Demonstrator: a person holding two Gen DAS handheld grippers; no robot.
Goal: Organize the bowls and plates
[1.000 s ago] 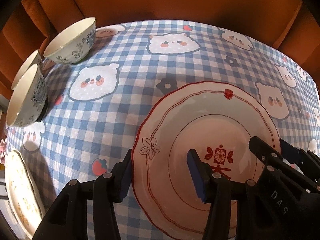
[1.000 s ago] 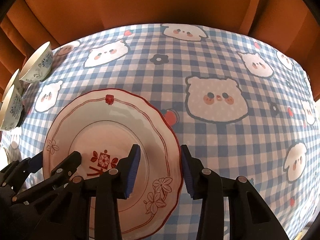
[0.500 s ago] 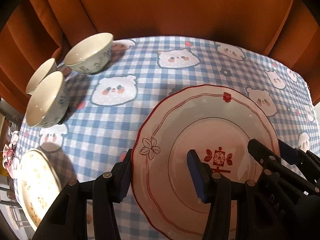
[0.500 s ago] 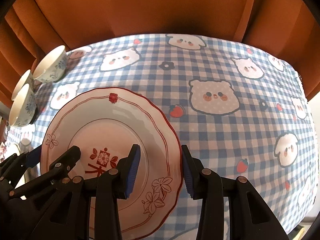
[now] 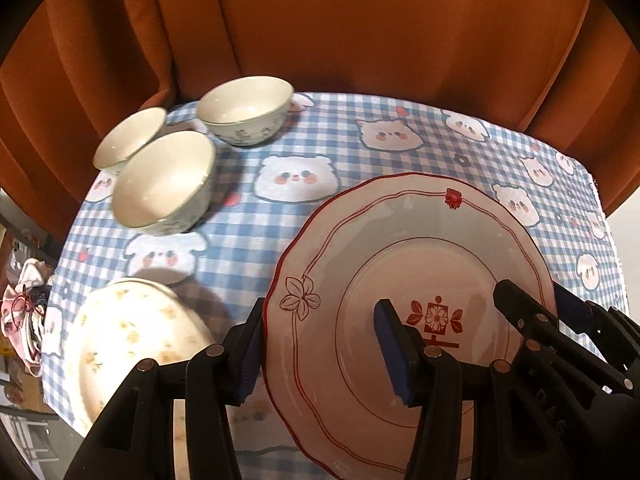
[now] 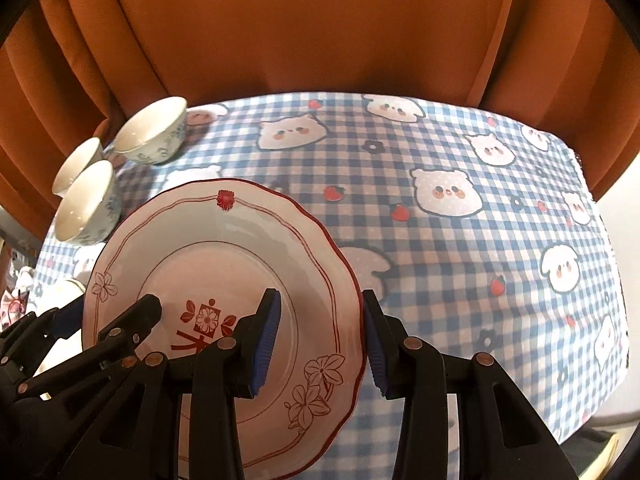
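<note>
Both grippers hold a red-rimmed white plate (image 5: 404, 248) above the table; it also shows in the right wrist view (image 6: 224, 256). My left gripper (image 5: 320, 356) clamps its left rim, one finger under and one on top. My right gripper (image 6: 320, 340) clamps its right rim the same way. Three white bowls with blue flowers stand at the far left: one (image 5: 246, 108), a second (image 5: 164, 182) and a third (image 5: 128, 142). A cream plate with yellow flowers (image 5: 132, 344) lies at the near left.
The table has a blue checked cloth with bear prints (image 6: 460, 240). An orange curtain (image 5: 340, 20) hangs right behind it. A bundle of pink cloth (image 5: 24, 320) sits beyond the table's left edge. The table's right edge (image 6: 616, 280) is near.
Both grippers have risen with the red-rimmed plate, lifting it off the cloth. More of the table, the bowls and the yellow-flowered plate has come into view.
</note>
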